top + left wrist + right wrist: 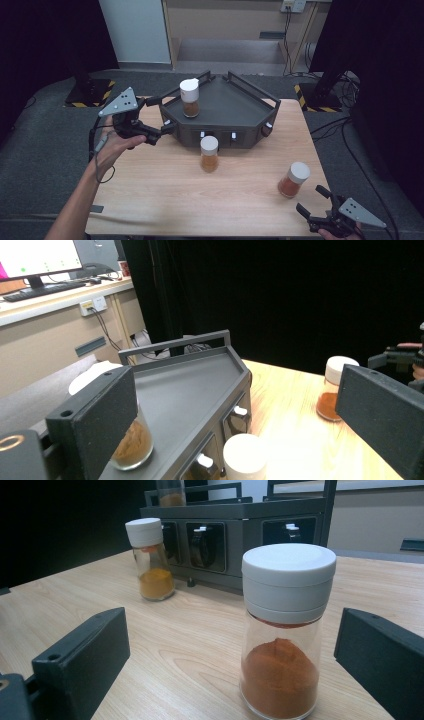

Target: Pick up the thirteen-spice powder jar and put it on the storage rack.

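Wooden table (160, 195): right gripper (315, 203), jaws wide and empty, faces a red-spice jar (294, 179); left gripper (161, 116), also open, nears the rack (235, 107).

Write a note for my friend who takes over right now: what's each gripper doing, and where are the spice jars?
Left gripper: open, holding nothing, beside the dark grey tray rack's left corner.
Right gripper: open, holding nothing, pointed at the white-lidded glass jar of red-orange powder on the wooden table.
Done: one white-lidded jar of brown spice stands on the rack.
Left: the red-orange jar and the white-lidded jar of yellow-orange powder in front of the rack probably go up too.
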Demonstrator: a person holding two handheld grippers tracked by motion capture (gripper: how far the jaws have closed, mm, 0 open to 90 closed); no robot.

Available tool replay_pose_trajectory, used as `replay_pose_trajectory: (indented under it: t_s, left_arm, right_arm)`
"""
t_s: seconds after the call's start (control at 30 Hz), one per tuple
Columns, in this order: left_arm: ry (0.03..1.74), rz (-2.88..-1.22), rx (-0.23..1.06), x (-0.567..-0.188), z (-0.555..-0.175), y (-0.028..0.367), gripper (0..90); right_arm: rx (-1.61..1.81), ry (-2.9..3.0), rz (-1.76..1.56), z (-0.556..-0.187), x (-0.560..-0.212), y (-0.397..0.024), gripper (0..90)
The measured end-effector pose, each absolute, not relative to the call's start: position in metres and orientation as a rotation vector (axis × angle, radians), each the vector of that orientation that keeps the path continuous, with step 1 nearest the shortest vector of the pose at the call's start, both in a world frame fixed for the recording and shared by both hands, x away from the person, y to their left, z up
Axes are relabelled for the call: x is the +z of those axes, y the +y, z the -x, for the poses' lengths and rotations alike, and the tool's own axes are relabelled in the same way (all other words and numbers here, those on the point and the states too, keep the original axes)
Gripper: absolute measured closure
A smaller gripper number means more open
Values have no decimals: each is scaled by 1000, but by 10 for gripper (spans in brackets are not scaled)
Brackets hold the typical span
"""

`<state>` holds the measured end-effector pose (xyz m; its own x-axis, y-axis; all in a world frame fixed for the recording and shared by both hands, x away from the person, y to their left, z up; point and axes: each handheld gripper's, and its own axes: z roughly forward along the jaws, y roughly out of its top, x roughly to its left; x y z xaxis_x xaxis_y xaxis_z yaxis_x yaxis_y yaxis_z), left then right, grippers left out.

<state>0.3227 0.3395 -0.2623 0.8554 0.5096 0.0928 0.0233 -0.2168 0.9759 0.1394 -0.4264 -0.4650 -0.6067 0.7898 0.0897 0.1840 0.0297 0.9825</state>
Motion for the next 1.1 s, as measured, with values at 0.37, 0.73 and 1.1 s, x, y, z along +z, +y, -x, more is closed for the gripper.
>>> replay_pose_trajectory:
  t_s: [0.37,0.73,1.1]
  left_arm:
    - [459,-1747,531,-289,-291,353,21]
    - [546,-1748,535,-326,-270,365,18]
    - [657,-1690,585,-365,-236,372,18]
  right_arm:
    - [1615,1819,-987,-139,-465,-426,16]
    - [1613,1819,-990,-139,-465,-426,16]
    - [1613,1818,-990,-139,-465,-426,16]
